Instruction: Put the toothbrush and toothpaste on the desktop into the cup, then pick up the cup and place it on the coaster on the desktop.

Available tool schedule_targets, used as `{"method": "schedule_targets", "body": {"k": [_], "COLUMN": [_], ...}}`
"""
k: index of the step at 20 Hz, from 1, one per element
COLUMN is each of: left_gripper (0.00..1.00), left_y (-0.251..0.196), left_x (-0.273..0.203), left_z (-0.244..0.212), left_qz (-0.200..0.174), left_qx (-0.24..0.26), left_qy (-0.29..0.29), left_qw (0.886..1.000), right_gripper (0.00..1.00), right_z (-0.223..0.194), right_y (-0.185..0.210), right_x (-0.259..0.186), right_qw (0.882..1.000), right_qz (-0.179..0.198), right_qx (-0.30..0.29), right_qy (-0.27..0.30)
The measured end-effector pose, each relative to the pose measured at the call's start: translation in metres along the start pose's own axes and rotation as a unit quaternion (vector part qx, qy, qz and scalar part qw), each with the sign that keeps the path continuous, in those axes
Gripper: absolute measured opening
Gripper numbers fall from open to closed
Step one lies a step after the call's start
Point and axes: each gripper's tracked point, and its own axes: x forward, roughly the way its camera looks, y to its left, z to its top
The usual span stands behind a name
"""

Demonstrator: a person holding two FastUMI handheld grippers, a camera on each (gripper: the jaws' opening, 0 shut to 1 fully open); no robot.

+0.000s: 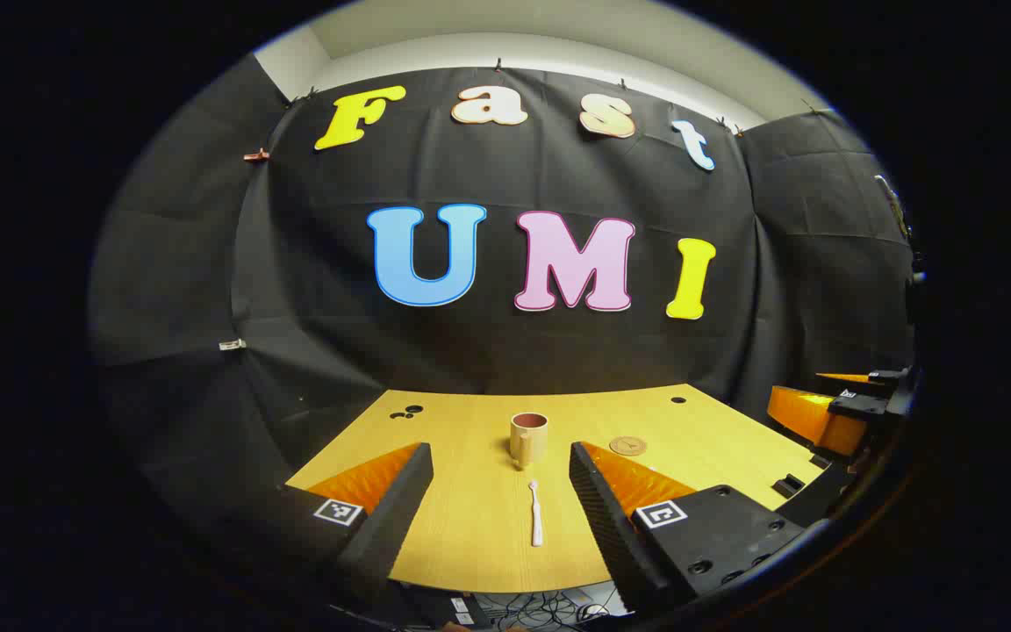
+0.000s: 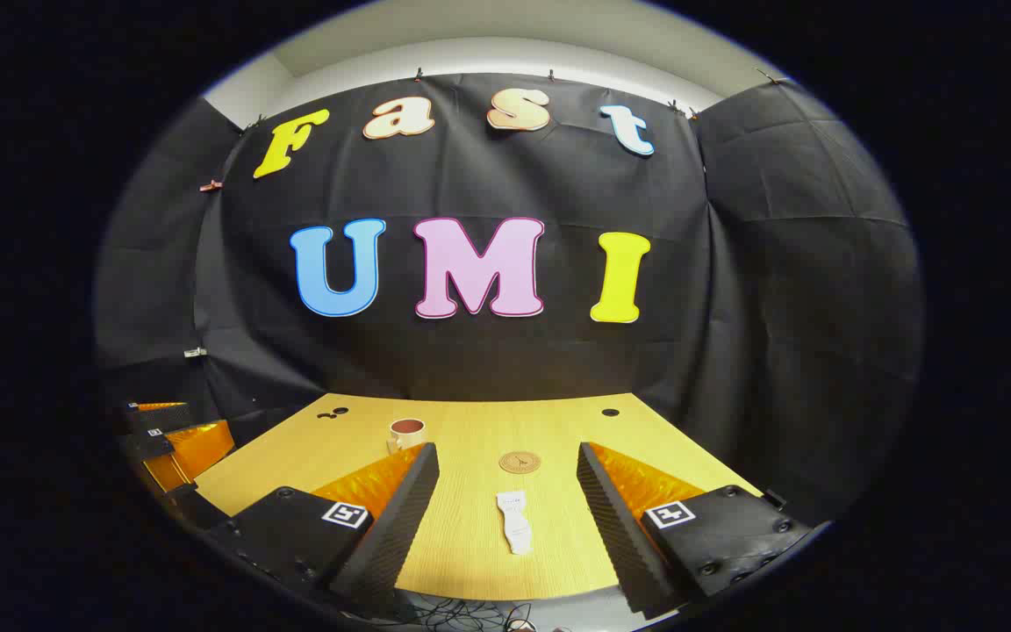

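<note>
so in the left gripper view the left gripper (image 1: 500,491) hangs just over the near edge of the desktop (image 1: 470,562), fingers spread wide with nothing between them. the toothbrush (image 1: 535,513) lies flat in that gap, running straight away from the camera, bare wood on both sides of it. a bit past its far tip stands the cup (image 1: 528,437), upright, plenty of room around it. the coaster (image 1: 627,446) sits off to the right of the cup, well apart. the other gripper pokes in at the right edge.

right gripper view: the right gripper (image 2: 507,500) is also wide open and holding nothing, near the front edge, cables (image 2: 470,614) hanging below. the toothpaste (image 2: 515,521) lies flat between its fingers, coaster (image 2: 519,462) just beyond it, cup (image 2: 406,433) further left, partly behind the left finger. the back edge meets the black cloth wall (image 2: 488,360).
</note>
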Motion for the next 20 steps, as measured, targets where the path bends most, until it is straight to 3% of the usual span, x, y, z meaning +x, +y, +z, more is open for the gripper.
{"method": "schedule_targets", "body": {"k": [20], "left_gripper": [0.97], "left_y": [-0.004], "left_x": [0.011], "left_z": [-0.021], "left_qz": [0.002], "left_qx": [0.014], "left_qy": [0.029], "left_qw": [0.999], "right_gripper": [0.98], "right_z": [-0.034], "right_y": [0.003], "right_x": [0.026], "right_qw": [0.999], "right_qz": [0.014], "right_qx": [0.016], "right_qy": [0.047]}}
